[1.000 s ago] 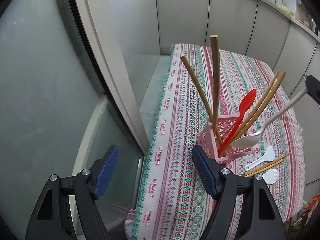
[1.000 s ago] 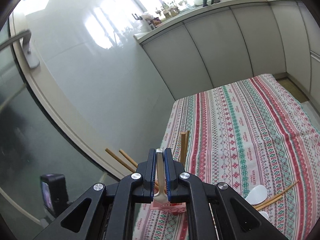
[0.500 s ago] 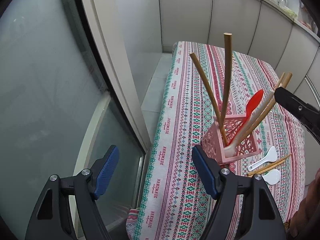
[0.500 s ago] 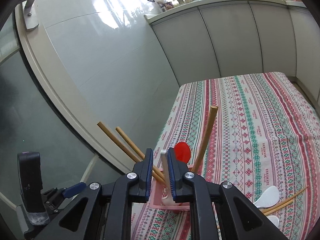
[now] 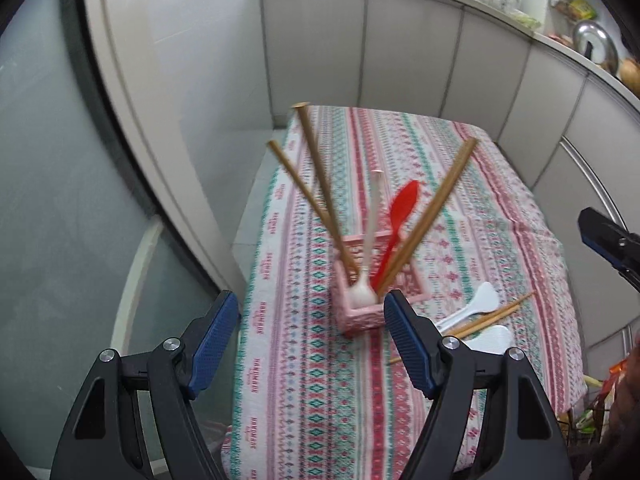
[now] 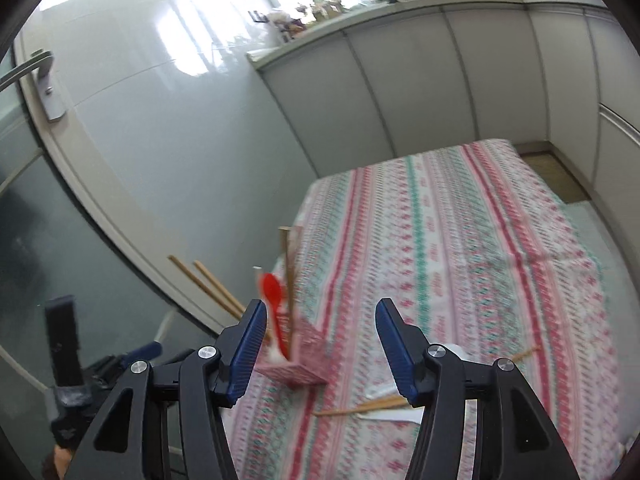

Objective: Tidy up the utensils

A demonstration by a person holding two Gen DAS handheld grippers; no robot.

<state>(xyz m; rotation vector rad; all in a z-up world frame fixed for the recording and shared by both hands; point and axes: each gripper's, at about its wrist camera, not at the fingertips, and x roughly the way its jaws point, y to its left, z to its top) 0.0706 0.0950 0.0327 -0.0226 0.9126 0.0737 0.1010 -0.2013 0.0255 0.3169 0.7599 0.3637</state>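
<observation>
A pink utensil holder (image 5: 374, 298) stands near the table's near left edge; it also shows in the right wrist view (image 6: 298, 362). It holds wooden chopsticks (image 5: 320, 192), a red spoon (image 5: 394, 226) and a white spoon (image 5: 366, 276) with its bowl down. Two white spoons (image 5: 474, 308) and loose chopsticks (image 5: 486, 318) lie on the cloth to its right. My left gripper (image 5: 310, 344) is open and empty, short of the holder. My right gripper (image 6: 320, 346) is open and empty, above the table to the holder's right; one of its fingers (image 5: 604, 236) shows in the left wrist view.
The table wears a striped patterned cloth (image 6: 460, 248). A glass door with a pale frame (image 5: 132, 128) runs along the table's left side. Grey cabinets (image 6: 440, 76) with a cluttered counter stand behind the table.
My right gripper has opened, let go of the white spoon into the pink holder and drawn back to the right. The left gripper has stayed open.
</observation>
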